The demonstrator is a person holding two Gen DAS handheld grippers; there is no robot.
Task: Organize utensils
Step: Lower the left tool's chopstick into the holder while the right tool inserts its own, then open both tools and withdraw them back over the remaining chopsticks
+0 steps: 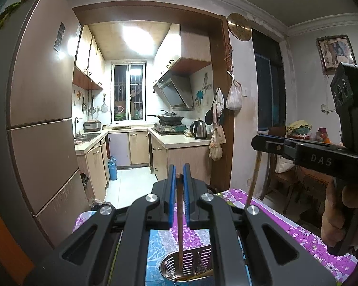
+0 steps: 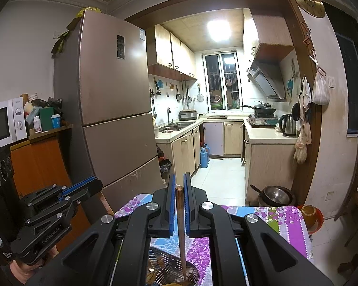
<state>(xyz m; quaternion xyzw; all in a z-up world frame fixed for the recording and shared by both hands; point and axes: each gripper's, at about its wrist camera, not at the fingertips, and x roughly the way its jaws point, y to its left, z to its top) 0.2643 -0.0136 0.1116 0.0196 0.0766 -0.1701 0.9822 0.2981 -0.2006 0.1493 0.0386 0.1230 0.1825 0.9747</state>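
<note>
In the left wrist view my left gripper [image 1: 179, 174] is shut on a dark brown chopstick [image 1: 180, 226]. The stick hangs upright with its tip inside a perforated metal utensil holder [image 1: 169, 264] on the table. My right gripper [image 1: 256, 140] shows at the right, with a paler chopstick [image 1: 253, 178] hanging from it. In the right wrist view my right gripper [image 2: 179, 181] is shut on a brown chopstick [image 2: 181, 233] whose tip reaches into the holder [image 2: 162, 259], among several other sticks. My left gripper [image 2: 95, 186] is at the left, its pads together.
The table wears a purple floral cloth [image 2: 286, 221]. An orange bowl [image 2: 310, 214] sits at its far right corner. A tall fridge [image 2: 112, 83] stands at the left, metal bowls [image 2: 276, 196] on the floor ahead, wooden chairs [image 1: 284, 181] at the right. A hand [image 1: 334, 217] grips the right handle.
</note>
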